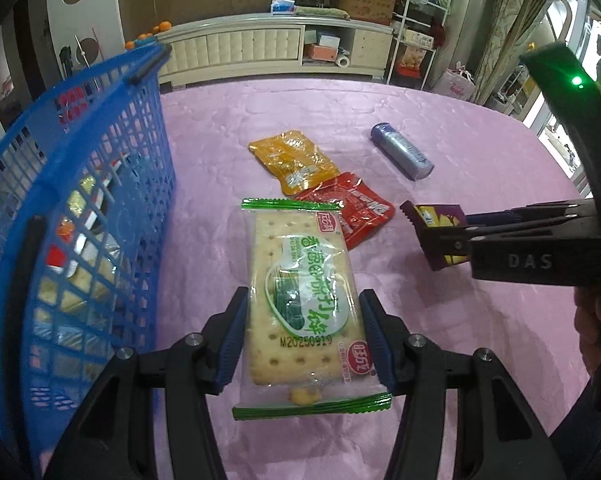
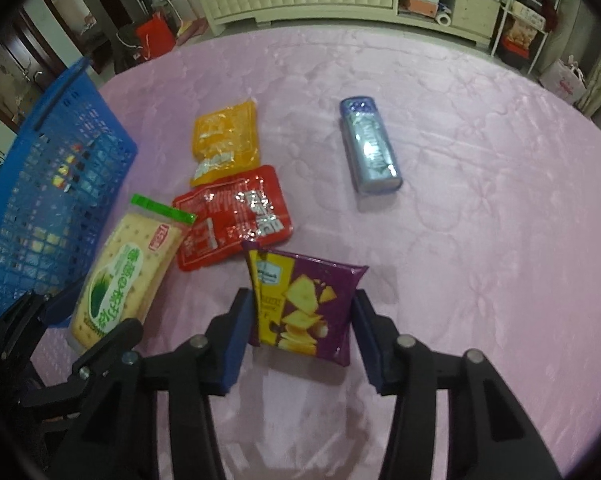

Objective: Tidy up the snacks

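The left gripper clamps a green-edged cracker pack by its long sides, just beside the blue basket at the table's left edge. The right gripper grips a purple chip packet, tilted, near the table's front edge. Behind them lie a red sachet overlapping an orange sachet; a blue tube lies well apart to the right. The pink tablecloth is bare toward the right and far edges. Wrapped snacks show through the basket's mesh; which kinds cannot be told.
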### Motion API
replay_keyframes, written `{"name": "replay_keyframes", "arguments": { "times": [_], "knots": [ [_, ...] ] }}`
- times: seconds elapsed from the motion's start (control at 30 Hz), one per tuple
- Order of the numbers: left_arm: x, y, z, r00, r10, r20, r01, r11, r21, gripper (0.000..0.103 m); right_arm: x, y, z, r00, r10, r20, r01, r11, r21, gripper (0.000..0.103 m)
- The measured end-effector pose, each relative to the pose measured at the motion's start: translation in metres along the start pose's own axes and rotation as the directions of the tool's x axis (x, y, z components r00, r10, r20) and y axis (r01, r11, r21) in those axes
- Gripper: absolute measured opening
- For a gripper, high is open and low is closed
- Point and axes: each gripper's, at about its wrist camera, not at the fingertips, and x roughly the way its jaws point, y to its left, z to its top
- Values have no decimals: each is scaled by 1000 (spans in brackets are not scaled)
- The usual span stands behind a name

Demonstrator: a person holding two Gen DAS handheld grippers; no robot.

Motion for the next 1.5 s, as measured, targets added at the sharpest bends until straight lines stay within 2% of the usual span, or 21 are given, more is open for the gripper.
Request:
{"name": "replay_keyframes", "arguments": {
  "times": [0.27,0.6,0.83,1.07,1.5],
  "knots": [
    [-43,-5,2,998,-4,58,4,1000,4,52,-48,4,-8,998,9,61,-8,1000,-17,54],
    [-111,-3,7,986,-4,167,-1,1000,30,52,-104,52,-16,988,30,152,-18,997,-80,54],
    [-147,23,9,975,10,223,-12,1000,8,52,-136,90,-13,977,60,204,-32,990,-139,54],
    [-173,60,12,967,49,252,-45,999,-22,52,-142,131,-2,967,110,231,-66,979,-192,54],
    [-191,146,3,959,144,244,-121,987,-106,52,-115,211,19,970,157,183,-93,944,-316,54]
  ]
}}
